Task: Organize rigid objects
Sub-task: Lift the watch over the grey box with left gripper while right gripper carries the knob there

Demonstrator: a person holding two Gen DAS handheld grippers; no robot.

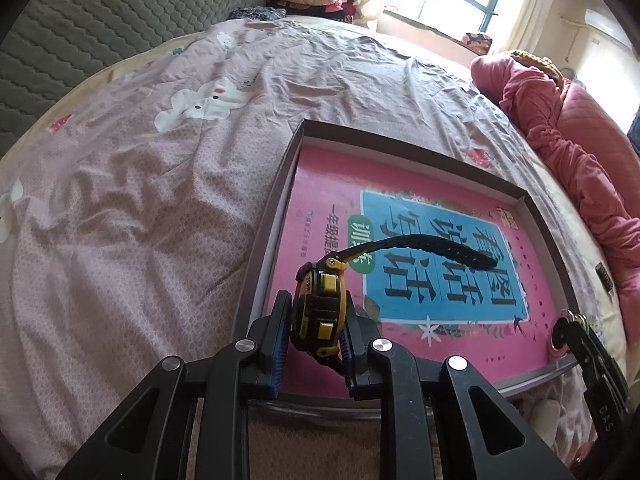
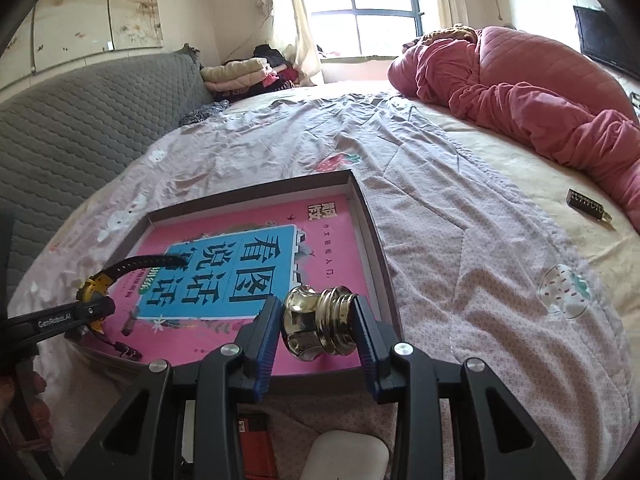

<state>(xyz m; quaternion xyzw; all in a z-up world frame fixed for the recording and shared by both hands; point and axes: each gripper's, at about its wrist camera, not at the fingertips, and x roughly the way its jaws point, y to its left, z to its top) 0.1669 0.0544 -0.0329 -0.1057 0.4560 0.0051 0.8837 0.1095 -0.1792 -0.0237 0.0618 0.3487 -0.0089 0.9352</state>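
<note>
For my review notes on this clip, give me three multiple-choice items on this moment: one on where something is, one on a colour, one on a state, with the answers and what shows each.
1. Where does the pink book lie?
A. Inside the shallow tray on the bed
B. On the grey headboard
C. Under the red quilt

2. What colour is the watch apart from black?
A. Green
B. Yellow
C. White

3. How is the right gripper?
A. Open and empty
B. Out of view
C. Shut on the brass knob

Answers:
1. A, the tray's rim frames the book on all sides.
2. B, yellow buttons and trim show on the watch case, clamped in the left gripper.
3. C, both blue pads press against the knob's sides above the tray.
</note>
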